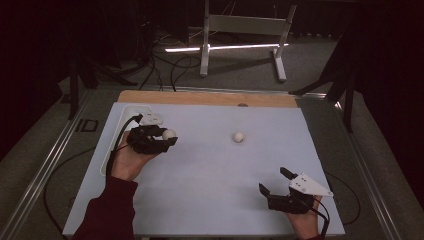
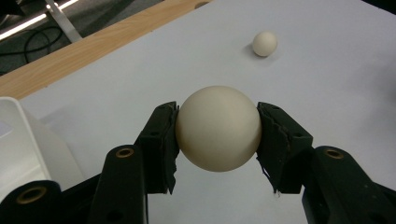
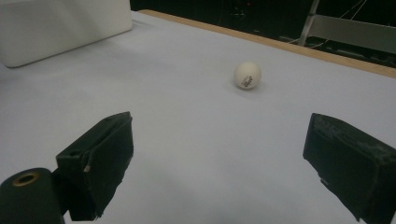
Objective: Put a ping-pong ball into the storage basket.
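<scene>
- Left gripper (image 1: 167,138), near the table's (image 1: 210,200) far-left corner, clamps 1 white ball (image 2: 218,128) between its pads.
- Right gripper (image 1: 272,181), near-right edge, gapes empty.
- Risk: the ball could squirt out and roll toward the second ball (image 1: 238,136) at mid-table.

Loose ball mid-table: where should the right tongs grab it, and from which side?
Probably across its widest middle, coming in low from the near side. The loose ball is round and sits alone on the table, so any pair of opposite sides works. The right tongs are open and already face it.
</scene>
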Action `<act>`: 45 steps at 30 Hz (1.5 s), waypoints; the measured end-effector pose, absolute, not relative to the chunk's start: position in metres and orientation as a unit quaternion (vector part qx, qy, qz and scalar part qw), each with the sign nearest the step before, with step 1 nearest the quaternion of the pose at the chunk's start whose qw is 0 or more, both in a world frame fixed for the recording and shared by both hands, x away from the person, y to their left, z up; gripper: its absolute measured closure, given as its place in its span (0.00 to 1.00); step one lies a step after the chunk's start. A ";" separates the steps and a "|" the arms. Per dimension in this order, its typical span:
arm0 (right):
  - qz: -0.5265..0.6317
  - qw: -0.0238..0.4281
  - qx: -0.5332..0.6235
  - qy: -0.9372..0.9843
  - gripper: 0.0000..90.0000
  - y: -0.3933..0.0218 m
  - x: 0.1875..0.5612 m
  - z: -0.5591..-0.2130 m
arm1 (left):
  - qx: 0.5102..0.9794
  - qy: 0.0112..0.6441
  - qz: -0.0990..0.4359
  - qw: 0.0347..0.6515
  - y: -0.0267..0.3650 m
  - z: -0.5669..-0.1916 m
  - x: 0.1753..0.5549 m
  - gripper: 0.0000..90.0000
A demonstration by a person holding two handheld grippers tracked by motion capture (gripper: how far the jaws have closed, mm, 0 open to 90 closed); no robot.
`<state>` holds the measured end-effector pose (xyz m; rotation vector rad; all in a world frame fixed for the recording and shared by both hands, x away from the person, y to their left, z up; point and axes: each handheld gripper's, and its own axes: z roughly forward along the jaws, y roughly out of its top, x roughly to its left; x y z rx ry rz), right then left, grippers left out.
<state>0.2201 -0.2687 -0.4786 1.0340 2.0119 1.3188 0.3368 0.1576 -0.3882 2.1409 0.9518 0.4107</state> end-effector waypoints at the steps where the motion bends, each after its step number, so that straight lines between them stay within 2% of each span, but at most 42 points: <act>1: 0.486 0.258 0.382 0.742 0.09 -0.269 0.220 -0.479 | 0.835 0.372 0.162 0.371 0.159 -0.388 0.337 0.57; 45: 0.488 0.261 0.383 0.740 0.09 -0.269 0.220 -0.479 | 0.822 0.394 0.189 0.364 0.189 -0.377 0.338 0.57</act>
